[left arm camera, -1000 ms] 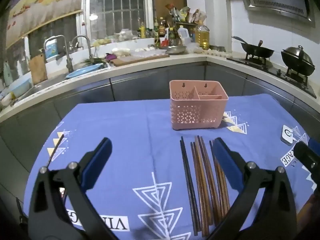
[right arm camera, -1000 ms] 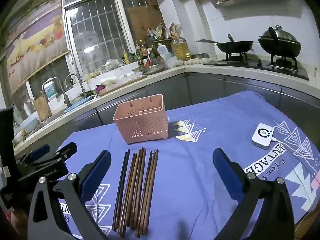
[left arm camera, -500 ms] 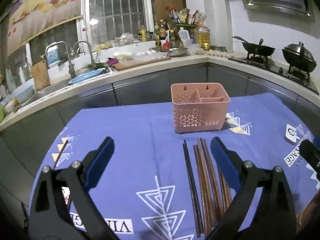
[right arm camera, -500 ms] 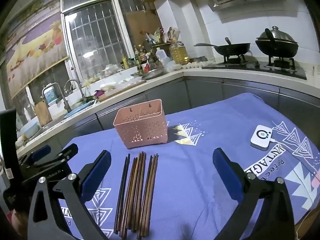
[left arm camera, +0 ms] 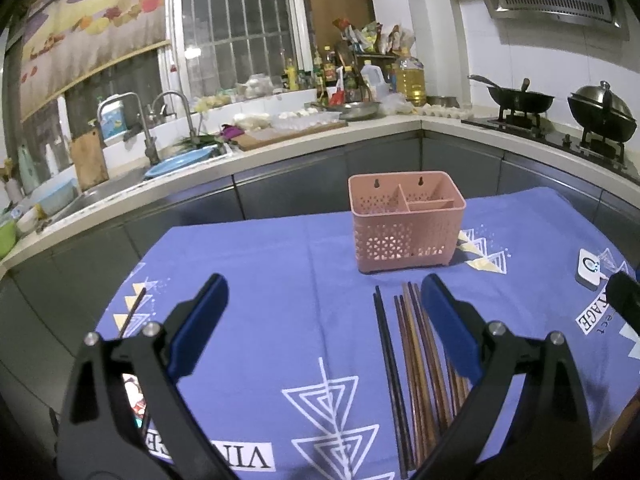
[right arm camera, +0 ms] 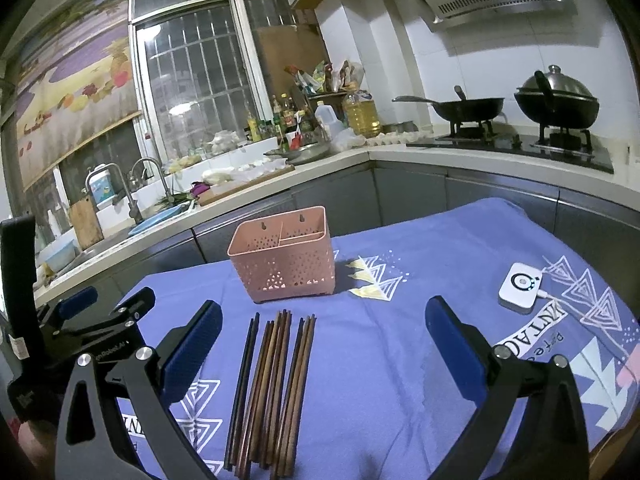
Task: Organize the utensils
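both jaw pairs stand spread wide, gripping nothing: left gripper (left arm camera: 322,312) and right gripper (right arm camera: 324,340) hover above the blue tablecloth (left arm camera: 260,280). chopsticks (right arm camera: 272,384) lie side by side in a flat row on the cloth, just in front of the pink utensil basket (right arm camera: 286,264), which stands upright with its visible compartments holding nothing.

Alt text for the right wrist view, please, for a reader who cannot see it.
The open right gripper hovers over a row of dark and brown wooden chopsticks lying on a blue patterned tablecloth. An empty pink perforated utensil caddy stands just beyond them; the left gripper shows at the left edge, open.
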The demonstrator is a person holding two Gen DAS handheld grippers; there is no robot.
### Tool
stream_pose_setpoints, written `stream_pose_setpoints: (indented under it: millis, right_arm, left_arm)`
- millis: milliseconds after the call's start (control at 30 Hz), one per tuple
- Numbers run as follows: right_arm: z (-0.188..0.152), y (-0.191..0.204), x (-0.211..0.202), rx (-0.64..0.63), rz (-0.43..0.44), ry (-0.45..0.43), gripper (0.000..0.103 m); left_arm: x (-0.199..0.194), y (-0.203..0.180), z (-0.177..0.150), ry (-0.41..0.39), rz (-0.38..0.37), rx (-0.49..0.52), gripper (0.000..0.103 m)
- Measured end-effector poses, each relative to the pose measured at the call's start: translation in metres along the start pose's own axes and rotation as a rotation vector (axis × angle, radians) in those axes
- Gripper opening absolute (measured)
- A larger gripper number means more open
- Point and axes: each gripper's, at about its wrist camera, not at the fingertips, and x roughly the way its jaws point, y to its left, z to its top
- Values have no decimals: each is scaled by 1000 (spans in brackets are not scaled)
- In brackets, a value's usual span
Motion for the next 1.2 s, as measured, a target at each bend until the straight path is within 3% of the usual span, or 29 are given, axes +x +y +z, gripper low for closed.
stream_pose_setpoints:
  millis: [1200]
  right_arm:
    - [11,20,-3,-82,18,-42,96]
  left_arm:
    - [-4,15,10,-34,28,-26,93]
